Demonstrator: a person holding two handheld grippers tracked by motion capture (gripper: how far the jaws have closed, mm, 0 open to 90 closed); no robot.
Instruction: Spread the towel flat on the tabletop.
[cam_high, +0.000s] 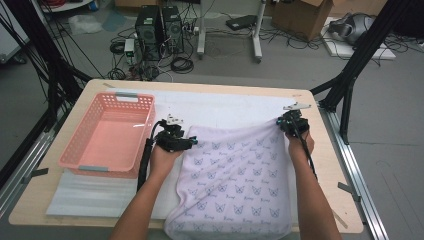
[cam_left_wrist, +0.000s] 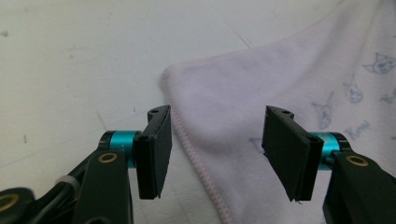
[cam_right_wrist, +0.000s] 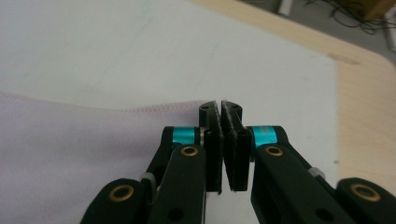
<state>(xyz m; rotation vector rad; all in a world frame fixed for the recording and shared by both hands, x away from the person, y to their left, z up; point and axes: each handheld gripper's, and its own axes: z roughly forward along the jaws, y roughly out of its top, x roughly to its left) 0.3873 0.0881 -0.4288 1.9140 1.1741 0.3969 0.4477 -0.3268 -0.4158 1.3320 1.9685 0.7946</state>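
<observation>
— Lilac towel (cam_high: 235, 180) lies spread on the table (cam_high: 330, 165), near edge hanging off. How far along?

— Early, I judge. Right gripper (cam_right_wrist: 223, 122) is clamped on the far corner; left gripper (cam_left_wrist: 215, 149) stands open astride the other corner. Folding is left; pink basket (cam_high: 85, 161) waits.

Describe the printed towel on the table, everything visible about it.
The towel is pale lilac, soft terry-like cloth printed with small blue cat-face motifs and edged with a stitched pink hem. It lies spread flat on the white mat, its near edge hanging over the table's front. The right gripper is shut at its far right corner, seemingly pinching it. The left gripper stands open over the far left corner, jaws either side of the hem.
</observation>
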